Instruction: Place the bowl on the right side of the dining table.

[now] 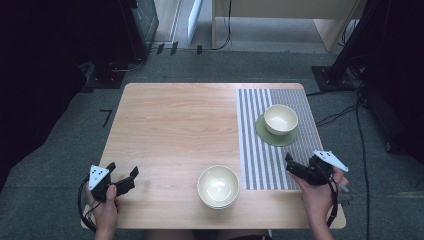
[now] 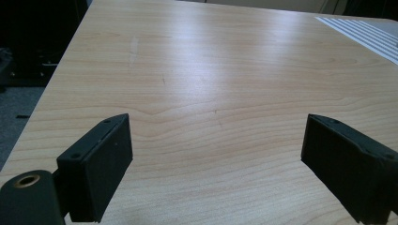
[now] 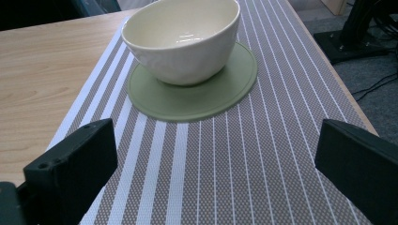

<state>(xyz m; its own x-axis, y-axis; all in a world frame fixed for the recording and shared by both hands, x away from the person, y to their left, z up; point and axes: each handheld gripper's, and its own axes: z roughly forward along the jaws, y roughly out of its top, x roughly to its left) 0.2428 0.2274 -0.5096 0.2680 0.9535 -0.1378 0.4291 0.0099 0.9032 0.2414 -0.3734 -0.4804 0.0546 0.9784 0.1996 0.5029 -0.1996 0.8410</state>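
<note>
Cream bowl (image 3: 183,40) on green coaster (image 3: 197,93), striped mat (image 1: 277,150), far right of surface (image 1: 175,125). Likely rigid, glossy, breakable; grip at the rim. Left hand-held gripper (image 1: 122,177) and right hand-held gripper (image 1: 295,167) both wide open, empty.

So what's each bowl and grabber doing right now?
Cream bowl on green round coaster: upright, empty.
Cream bowls near the wooden table's front edge: stacked, top one empty.
Left gripper: open, holding nothing.
Right gripper: open, holding nothing.
</note>
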